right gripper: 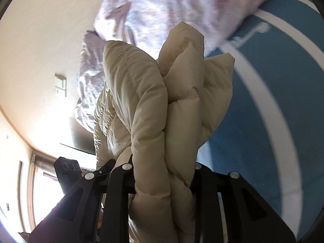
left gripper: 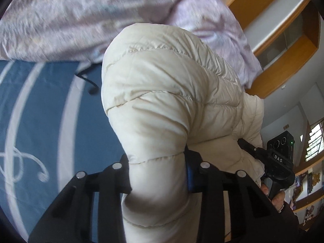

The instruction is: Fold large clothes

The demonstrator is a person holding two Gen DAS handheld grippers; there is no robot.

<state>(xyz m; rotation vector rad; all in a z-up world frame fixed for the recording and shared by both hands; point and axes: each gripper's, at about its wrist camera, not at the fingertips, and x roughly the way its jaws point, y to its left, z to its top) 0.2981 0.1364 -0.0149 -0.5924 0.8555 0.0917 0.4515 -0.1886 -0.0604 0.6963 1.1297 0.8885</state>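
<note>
Now both our left gripper (left gripper: pixel 158 174) and right gripper (right gripper: pixel 164 174) clench the puffy jacket (left gripper: pixel 172 93); slick padding could slip free.

Both cameras ride the grippers, pressed close against the cream puffer jacket (left gripper: pixel 166 93), angled down at the blue bedsheet (left gripper: pixel 36 109); each view shares jacket, sheet and lilac duvet (right gripper: pixel 154 12).

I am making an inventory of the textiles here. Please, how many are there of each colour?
Cream puffer jacket: 1
Blue bed sheet with white curved lines: 1
Pale lilac patterned quilt: 1
Total: 3
</note>
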